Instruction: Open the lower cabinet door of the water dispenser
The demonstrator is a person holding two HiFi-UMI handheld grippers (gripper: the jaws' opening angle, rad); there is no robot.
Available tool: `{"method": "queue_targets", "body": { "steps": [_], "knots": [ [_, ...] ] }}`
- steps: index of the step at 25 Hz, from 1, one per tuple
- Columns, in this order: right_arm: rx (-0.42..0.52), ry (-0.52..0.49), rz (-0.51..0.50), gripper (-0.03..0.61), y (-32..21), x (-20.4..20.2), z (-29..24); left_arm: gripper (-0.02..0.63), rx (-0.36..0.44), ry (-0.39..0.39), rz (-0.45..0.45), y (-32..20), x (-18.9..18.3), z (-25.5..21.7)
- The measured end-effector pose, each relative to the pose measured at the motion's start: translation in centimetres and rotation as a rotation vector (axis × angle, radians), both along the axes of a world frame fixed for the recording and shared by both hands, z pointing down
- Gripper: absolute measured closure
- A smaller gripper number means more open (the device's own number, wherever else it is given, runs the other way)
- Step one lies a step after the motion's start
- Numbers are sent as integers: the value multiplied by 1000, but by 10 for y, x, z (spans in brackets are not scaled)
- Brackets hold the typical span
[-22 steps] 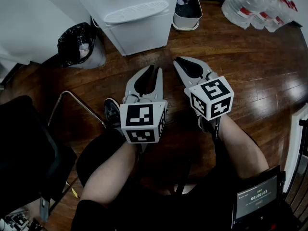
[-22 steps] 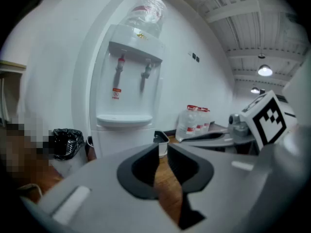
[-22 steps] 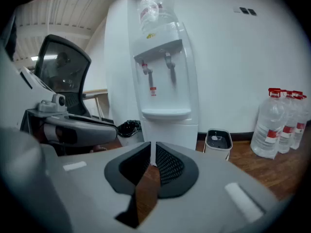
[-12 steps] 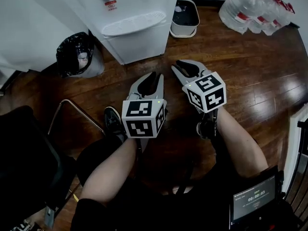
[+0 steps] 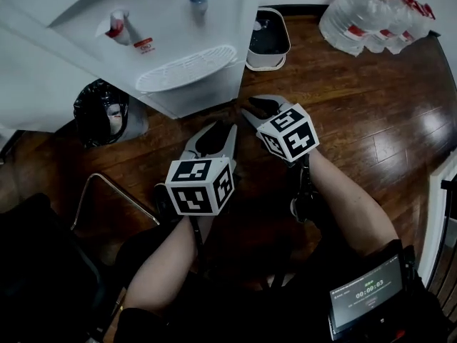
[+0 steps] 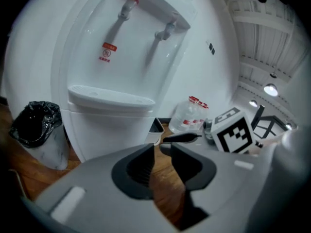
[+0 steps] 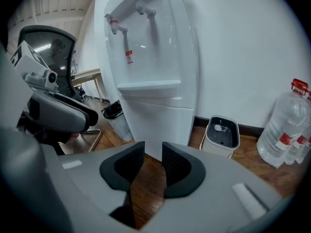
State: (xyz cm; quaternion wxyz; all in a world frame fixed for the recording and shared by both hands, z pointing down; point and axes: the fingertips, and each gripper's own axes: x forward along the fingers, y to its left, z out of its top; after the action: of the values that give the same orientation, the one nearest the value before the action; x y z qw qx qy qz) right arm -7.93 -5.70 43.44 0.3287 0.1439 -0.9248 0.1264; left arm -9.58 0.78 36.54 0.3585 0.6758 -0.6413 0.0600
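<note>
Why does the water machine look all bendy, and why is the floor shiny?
Left and right gripper views: wide-angle lenses bow the water dispenser and darken the corners. Head view: light glares off the wooden floor at the right.

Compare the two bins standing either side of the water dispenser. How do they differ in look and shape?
The bagged bin is lined with a crumpled black bag; the white bin shows no bag, only white walls and a dark inside. The bagged bin looks round; the white bin is a rounded rectangle. Both are open-topped and stand on the wooden floor beside the water dispenser.
</note>
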Motion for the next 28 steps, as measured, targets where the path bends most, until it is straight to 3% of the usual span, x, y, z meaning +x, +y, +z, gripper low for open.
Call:
{"method": "queue_targets", "body": {
  "steps": [7,12,16,19,21,23,25,28],
  "knots": [
    [-24,95,-2,420,-57,-16,48,485,-68,12,35,-30,-15,19],
    [-10,186,-125,353,-72,-31,86,479,-75,-34,107,-51,-30,24],
    [-28,198,-181,348,-87,-39,99,479,-113,23,87,-57,-33,36],
    [-103,173,-212,347,-91,-44,115,479,-143,-10,126,-61,-31,42],
    [-139,172,-310,305,-88,-45,130,479,-157,-65,174,-63,-28,45],
    [-116,216,-431,295,-89,-42,140,479,-161,-89,205,-65,-24,47],
    [-73,224,-499,296,-95,-44,145,479,-163,-52,204,-66,-20,49],
    [-38,176,-520,327,-98,-56,146,479,-170,28,189,-69,-12,53]
  ]
}}
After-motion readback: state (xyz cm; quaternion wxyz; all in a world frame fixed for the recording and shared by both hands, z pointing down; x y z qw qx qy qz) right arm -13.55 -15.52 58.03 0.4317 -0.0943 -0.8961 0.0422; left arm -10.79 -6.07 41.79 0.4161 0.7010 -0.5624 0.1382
